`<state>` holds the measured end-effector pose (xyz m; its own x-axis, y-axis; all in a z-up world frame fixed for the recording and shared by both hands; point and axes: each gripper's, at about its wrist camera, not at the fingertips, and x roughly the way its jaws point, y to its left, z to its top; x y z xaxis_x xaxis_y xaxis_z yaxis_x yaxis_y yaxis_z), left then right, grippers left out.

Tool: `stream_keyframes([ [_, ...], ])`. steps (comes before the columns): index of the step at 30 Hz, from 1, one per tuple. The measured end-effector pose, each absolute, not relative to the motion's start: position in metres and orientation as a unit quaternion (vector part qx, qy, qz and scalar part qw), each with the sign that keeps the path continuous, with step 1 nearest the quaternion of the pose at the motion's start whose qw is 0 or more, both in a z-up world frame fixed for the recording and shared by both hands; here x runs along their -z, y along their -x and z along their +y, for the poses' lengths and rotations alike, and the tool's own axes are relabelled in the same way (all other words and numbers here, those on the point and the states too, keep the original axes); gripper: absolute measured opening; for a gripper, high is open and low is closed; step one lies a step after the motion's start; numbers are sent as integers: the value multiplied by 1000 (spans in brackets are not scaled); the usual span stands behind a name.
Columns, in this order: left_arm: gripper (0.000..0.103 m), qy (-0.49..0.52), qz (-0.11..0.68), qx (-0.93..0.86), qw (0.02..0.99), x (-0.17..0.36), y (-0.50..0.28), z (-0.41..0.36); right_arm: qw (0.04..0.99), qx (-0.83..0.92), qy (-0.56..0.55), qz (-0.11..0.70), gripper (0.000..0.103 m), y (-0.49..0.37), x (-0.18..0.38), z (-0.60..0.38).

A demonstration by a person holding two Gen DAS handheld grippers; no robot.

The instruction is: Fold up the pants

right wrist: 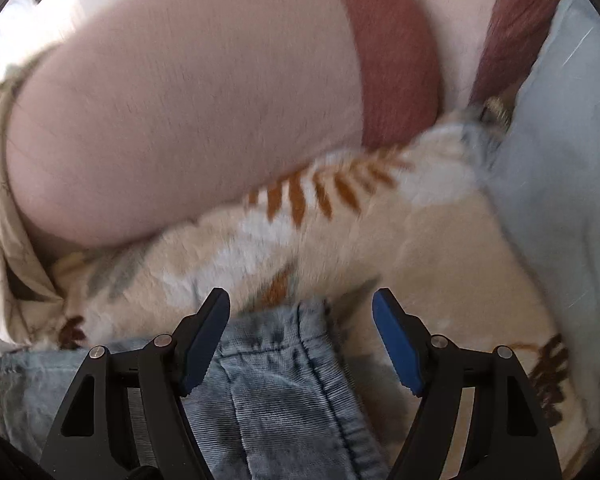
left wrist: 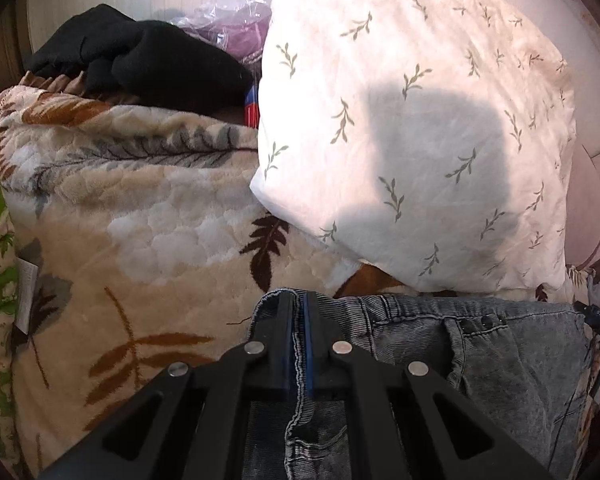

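Broadly, a plush blanket [left wrist: 148,216] with a leaf pattern covered the bed beneath both tools, and it extended ahead of the left hand-held gripper [left wrist: 299,320] and to that tool's left. A white pillow [left wrist: 420,128] printed with small green sprigs lay ahead of that gripper and to its right, resting on the blanket. A black garment [left wrist: 140,60] sat farther ahead on the left, with a clear plastic bag [left wrist: 236,8] beyond it.

The pants [left wrist: 480,352], grey-blue denim, lay flat on the blanket directly under the left hand-held gripper and stretched away to its right. That gripper was clamped on the pants: its two fingers stood together with a denim edge pinched between the pads.

In the right wrist view, which was blurred, a large pale pink cushion [right wrist: 172,112] filled the area ahead. The right hand-held gripper [right wrist: 301,312] pointed downward with its fingers apart. A hemmed edge of the pants [right wrist: 284,380] lay between them, and neither pad [right wrist: 396,344] pressed on the cloth.
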<state>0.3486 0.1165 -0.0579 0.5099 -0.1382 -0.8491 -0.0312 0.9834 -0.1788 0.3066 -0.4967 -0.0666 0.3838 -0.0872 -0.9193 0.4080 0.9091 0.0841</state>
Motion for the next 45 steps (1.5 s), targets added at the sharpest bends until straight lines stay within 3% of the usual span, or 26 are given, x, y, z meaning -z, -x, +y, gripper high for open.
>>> stream_keyframes([
  [2,6,86,491,32,866,51,-344,117,826,158,-132,525,42,-305,67,-491],
  [3,6,85,489,33,867,48,-341,116,827,158,-127,525,24,-304,66,-489],
  [6,6,82,487,37,869,39,-338,121,826,153,-143,523,17,-297,58,-489],
  [21,5,119,401,98,903,-71,-222,128,910,128,-179,352,16,-168,-89,-474],
  [27,2,130,383,106,908,-76,-128,148,906,117,-197,357,16,-82,-87,-469],
  [32,2,132,400,91,902,-51,-66,171,897,106,-221,367,16,-10,-68,-461],
  [40,3,121,430,58,893,-38,-103,179,884,107,-253,379,16,45,-30,-452],
  [43,15,110,422,57,898,-49,-141,161,882,113,-279,361,16,50,-23,-455],
  [45,54,112,417,57,900,-56,-170,146,882,114,-293,352,16,53,-17,-458],
])
